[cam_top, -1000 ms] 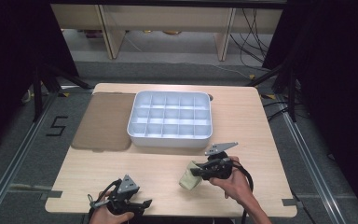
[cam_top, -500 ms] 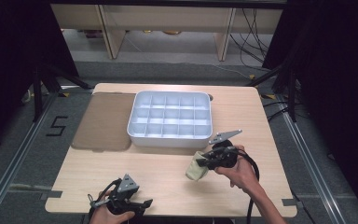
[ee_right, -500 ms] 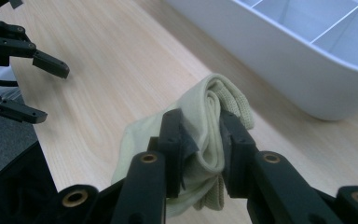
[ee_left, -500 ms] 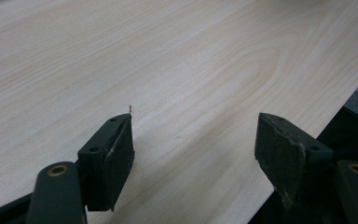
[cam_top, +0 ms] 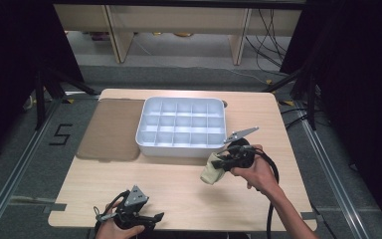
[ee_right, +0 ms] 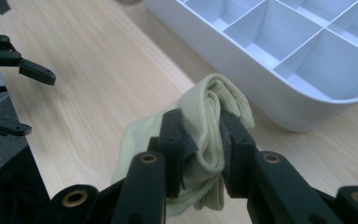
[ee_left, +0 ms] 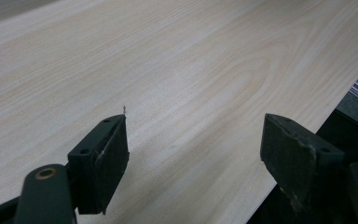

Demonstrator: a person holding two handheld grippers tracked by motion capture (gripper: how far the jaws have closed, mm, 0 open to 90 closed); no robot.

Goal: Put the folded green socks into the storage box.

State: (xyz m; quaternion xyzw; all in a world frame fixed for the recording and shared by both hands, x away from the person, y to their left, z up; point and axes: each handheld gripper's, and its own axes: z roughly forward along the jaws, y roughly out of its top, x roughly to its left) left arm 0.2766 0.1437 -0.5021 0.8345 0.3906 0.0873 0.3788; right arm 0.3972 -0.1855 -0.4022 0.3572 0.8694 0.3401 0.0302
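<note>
High cam looks down; claw cams close; all share table [cam_top: 179,184]

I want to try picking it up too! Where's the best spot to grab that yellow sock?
Probably across the folded middle of the yellow sock, coming from above, as the right gripper does now. It is soft and doubled over, so the bunched layers give the fingers something thick to pinch.

Even overhead light brightens the table [cam_top: 179,189] against dark surroundings; close foreground parts look softly blurred.
</note>
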